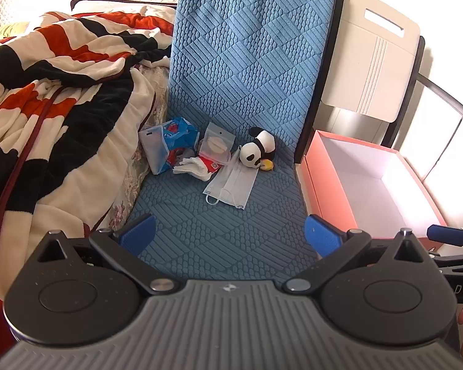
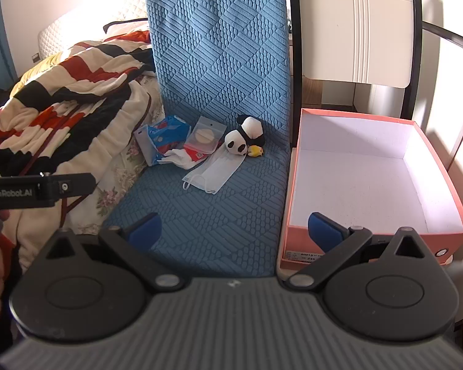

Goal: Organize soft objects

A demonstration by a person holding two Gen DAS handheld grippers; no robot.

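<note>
My left gripper (image 1: 230,234) and right gripper (image 2: 234,231) both gape empty. The face mask (image 1: 231,186) lies straight ahead of my left, long axis slanting away rightward; the box (image 2: 370,172) sits right.

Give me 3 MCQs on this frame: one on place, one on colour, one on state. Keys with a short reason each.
1. Where does the panda plush lie?
A. in the box
B. on the blue chair seat, by the backrest
C. on the blanket

2. What colour is the outside of the open box?
A. green
B. black
C. orange-pink

3. How is the right hand-held gripper?
A. open, holding nothing
B. shut on the face mask
C. shut on the plush

Key: 1 B, it lies on the blue chair seat at the backrest. 2 C, the walls are orange-pink, white inside. 3 A, its blue fingers stand wide apart; the face mask lies untouched on the seat.
</note>
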